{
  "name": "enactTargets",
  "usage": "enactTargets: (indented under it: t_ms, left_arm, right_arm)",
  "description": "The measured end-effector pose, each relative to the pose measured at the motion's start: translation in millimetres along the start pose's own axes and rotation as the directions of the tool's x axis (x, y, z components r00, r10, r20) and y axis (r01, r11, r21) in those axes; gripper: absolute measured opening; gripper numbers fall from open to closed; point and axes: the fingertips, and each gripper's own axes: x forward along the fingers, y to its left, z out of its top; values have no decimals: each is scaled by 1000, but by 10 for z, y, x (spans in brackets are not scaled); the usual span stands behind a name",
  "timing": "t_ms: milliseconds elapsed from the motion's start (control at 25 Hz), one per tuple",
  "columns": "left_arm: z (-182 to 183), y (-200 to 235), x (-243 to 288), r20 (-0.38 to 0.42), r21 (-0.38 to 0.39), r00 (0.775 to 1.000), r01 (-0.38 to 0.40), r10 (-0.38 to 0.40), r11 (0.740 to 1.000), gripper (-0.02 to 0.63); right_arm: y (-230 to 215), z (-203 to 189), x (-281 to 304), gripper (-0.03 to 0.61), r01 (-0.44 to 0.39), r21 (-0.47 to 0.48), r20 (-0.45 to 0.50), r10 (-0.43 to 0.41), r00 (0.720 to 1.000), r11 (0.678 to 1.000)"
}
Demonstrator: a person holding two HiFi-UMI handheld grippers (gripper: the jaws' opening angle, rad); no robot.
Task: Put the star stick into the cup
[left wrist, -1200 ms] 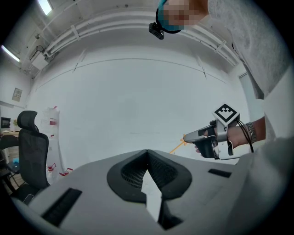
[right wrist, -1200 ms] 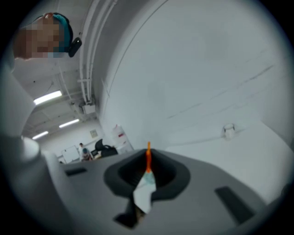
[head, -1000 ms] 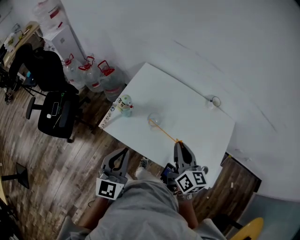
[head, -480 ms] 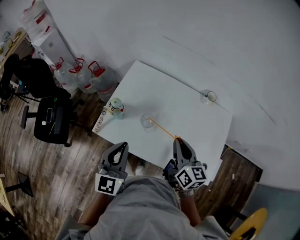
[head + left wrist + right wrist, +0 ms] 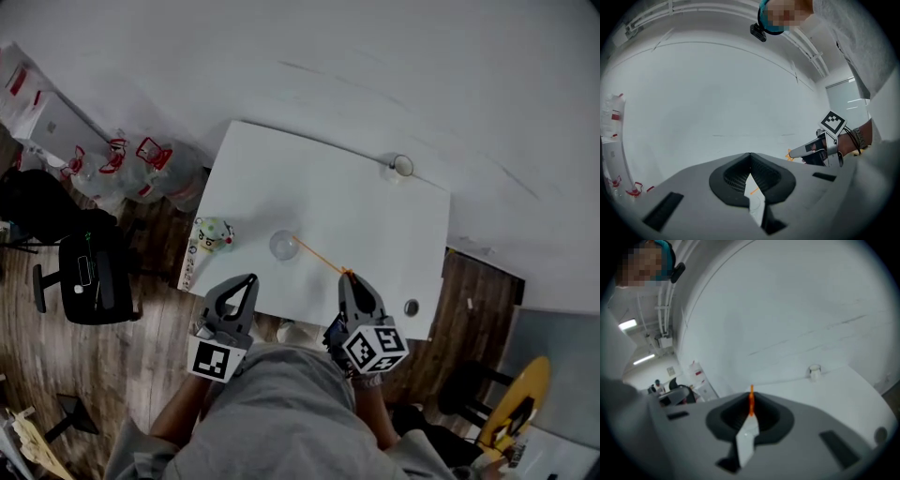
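A clear cup (image 5: pixel 282 246) stands on the white table (image 5: pixel 375 216) near its front edge. A thin orange star stick (image 5: pixel 319 256) slants from the cup's rim back to my right gripper (image 5: pixel 346 278), which is shut on its star end. I cannot tell whether the far tip is inside the cup. In the right gripper view the stick (image 5: pixel 751 401) pokes up between the closed jaws. My left gripper (image 5: pixel 249 280) is shut and empty at the table's front edge, left of the cup. From the left gripper view I see the right gripper (image 5: pixel 793 153) and the orange star (image 5: pixel 790 155) at its tip.
A second small glass (image 5: pixel 401 166) stands at the table's far edge, also seen as a glass (image 5: pixel 814 371) in the right gripper view. A colourful toy (image 5: pixel 214 234) sits at the table's left edge. Water bottles (image 5: pixel 141 159) and a black chair (image 5: pixel 94 277) stand left of the table.
My left gripper has come forward to the table's front edge. The right gripper, still shut on the stick, has sunk slightly. The head view has shifted, so the table sits more centrally.
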Motion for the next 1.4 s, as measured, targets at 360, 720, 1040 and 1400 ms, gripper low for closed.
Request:
enactTargets:
  t_ms: [360, 720, 1040, 1400]
  left_arm:
    - [-120, 214, 224, -28, 1, 987, 158, -158, 987, 29]
    - [-213, 334, 306, -63, 11, 956, 289, -288, 957, 29]
    - [-287, 359, 337, -96, -1, 931, 355, -353, 935, 29]
    - [-337, 292, 427, -119, 41, 897, 432, -425, 901, 29]
  right_arm:
    - [117, -195, 167, 46, 108, 48, 3, -109, 994, 993]
    - [230, -447, 278, 46, 195, 110, 8, -197, 980, 975]
    - [287, -584, 380, 46, 235, 146, -11, -236, 972, 961]
    - [267, -672, 518, 46, 254, 156, -49, -250, 967, 954]
